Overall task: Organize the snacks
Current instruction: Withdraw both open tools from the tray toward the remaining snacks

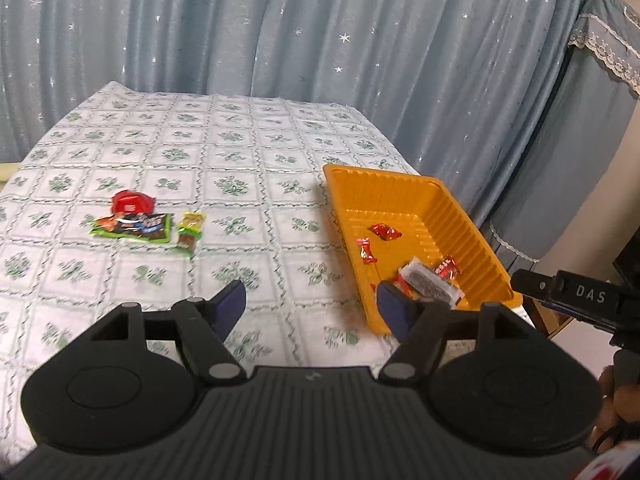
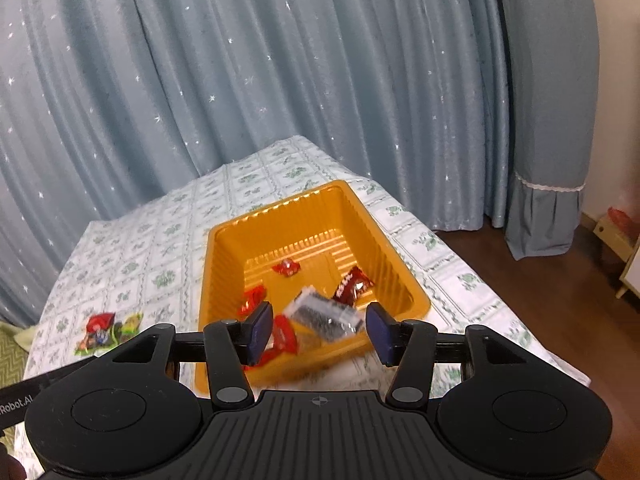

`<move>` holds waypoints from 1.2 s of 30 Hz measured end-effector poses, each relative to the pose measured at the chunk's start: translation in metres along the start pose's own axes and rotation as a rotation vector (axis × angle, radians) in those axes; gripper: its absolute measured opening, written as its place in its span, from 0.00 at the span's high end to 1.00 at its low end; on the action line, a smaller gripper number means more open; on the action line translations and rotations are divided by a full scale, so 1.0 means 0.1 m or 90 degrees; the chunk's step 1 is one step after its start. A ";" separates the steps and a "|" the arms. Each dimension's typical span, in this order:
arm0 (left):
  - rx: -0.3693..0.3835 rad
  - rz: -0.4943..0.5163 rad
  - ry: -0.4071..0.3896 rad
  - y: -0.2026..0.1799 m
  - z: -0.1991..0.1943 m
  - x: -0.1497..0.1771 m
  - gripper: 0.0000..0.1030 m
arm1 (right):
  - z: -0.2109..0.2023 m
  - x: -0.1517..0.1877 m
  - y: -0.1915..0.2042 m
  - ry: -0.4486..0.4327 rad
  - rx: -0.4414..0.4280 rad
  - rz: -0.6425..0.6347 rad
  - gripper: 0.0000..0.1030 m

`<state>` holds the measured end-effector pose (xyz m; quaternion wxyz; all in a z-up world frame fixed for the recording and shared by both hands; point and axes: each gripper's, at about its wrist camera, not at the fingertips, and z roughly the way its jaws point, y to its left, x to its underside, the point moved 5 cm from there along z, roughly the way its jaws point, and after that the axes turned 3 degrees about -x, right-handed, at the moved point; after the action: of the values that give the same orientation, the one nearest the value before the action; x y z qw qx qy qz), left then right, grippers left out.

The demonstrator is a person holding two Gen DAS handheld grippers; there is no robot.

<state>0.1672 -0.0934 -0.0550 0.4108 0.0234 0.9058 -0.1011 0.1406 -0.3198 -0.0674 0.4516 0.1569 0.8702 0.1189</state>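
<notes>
Readable writing only on the rigs: "DAS" on the right device at the edge of the left view, "Robot.AI" on a black strip low left in the right view; wrapper print too blurred to read. Left tongs [image 1: 312, 300] open and empty above the green-patterned surface [image 1: 240, 152], orange tray [image 1: 472, 236] ahead to their right, its near corner behind the right fingertip. Loose snacks ahead to their left, well apart: red packet [image 1: 132, 201], dark packet [image 1: 132, 227], small green-yellow packet [image 1: 190, 232]. Right tongs [image 2: 318, 330] open, holding nothing, over the tray's near wall; clear packet with dark filling [image 2: 324, 314] lying in the tray just beyond and between the fingertips, red candies [image 2: 286, 267] farther in.
</notes>
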 end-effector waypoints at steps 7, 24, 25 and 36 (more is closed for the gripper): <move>-0.007 0.002 -0.006 0.07 -0.31 0.13 0.25 | -0.26 0.21 0.21 0.006 -0.008 -0.022 0.45; -0.036 0.002 -0.026 0.33 -0.70 0.26 0.23 | -0.44 0.35 0.68 0.014 -0.052 -0.060 0.43; -0.039 0.000 -0.027 0.35 -0.71 0.26 0.23 | -0.44 0.35 0.70 0.014 -0.055 -0.063 0.42; -0.071 -0.027 -0.034 0.66 -0.74 0.26 0.20 | -0.39 0.48 0.85 0.030 -0.074 -0.077 0.42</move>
<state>0.1034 -0.0144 -0.0376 0.4334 -0.0217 0.8990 -0.0597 0.0969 -0.2255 -0.0521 0.4456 0.0748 0.8802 0.1453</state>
